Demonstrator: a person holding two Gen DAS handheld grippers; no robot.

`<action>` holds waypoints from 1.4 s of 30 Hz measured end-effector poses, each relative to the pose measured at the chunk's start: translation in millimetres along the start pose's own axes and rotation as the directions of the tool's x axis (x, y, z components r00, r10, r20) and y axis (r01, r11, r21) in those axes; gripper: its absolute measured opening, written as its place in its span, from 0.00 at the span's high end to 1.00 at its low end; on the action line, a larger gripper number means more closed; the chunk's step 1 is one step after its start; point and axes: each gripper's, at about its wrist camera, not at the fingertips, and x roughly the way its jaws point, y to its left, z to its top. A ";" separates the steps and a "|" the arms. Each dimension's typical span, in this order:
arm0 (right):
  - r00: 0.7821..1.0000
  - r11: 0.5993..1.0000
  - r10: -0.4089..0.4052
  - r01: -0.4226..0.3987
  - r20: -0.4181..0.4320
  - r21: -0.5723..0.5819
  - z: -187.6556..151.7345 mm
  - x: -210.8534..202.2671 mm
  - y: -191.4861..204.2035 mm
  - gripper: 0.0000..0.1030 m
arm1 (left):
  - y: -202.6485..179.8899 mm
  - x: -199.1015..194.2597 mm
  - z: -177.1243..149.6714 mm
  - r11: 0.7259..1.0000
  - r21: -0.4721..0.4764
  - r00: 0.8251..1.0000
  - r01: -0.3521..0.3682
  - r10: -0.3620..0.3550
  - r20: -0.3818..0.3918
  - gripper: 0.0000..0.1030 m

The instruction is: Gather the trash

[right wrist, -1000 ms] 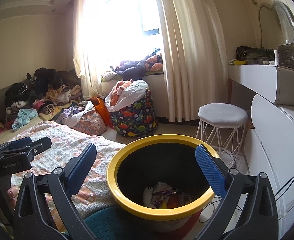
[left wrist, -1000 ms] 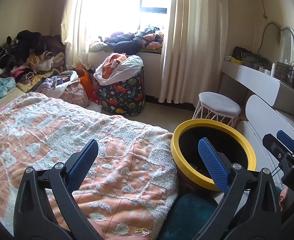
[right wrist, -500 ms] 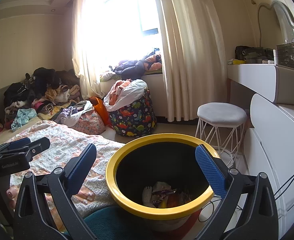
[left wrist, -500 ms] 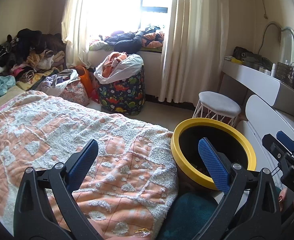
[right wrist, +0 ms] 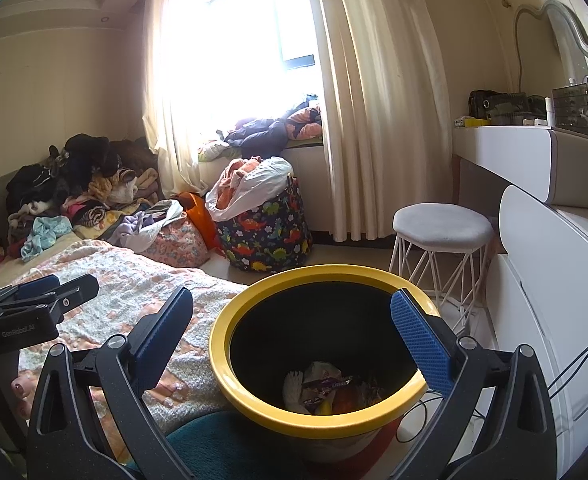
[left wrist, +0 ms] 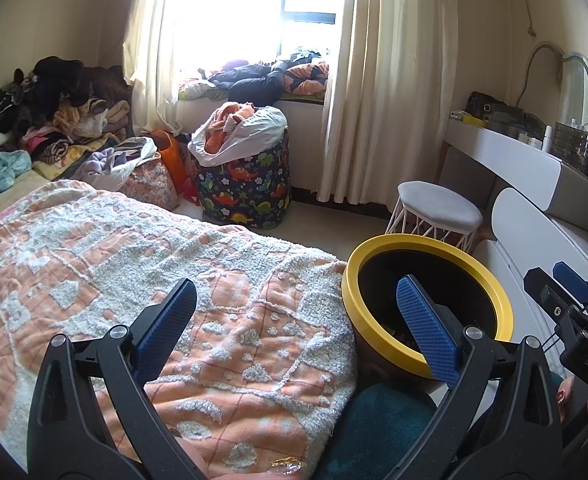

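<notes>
Right gripper [right wrist: 291, 334] hovers above the yellow-rimmed trash bin [right wrist: 318, 416], jaws wide and empty. Wrappers [right wrist: 326, 386] lie at the bin bottom (6 o'clock). Left gripper [left wrist: 294, 320] — jaws wide, empty — sits over the bed quilt [left wrist: 113, 264], bin at its 3 o'clock.
</notes>
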 end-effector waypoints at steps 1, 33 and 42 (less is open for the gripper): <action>1.000 1.000 0.001 -0.001 0.000 0.000 0.2 0.2 -0.1 0.06 | -0.5 0.1 -0.9 1.000 0.000 1.000 0.000 0.000 0.000 0.11; 0.990 0.987 0.140 -0.140 -0.013 -0.073 14.5 11.8 49.1 0.06 | 74.0 14.6 -12.0 0.974 -0.188 0.988 -0.123 0.103 -0.111 0.11; 0.684 0.680 0.565 -0.703 -0.461 -0.209 -19.2 70.1 274.4 0.06 | 293.9 -43.3 -67.2 0.638 -0.345 0.725 -0.688 0.600 -0.338 0.11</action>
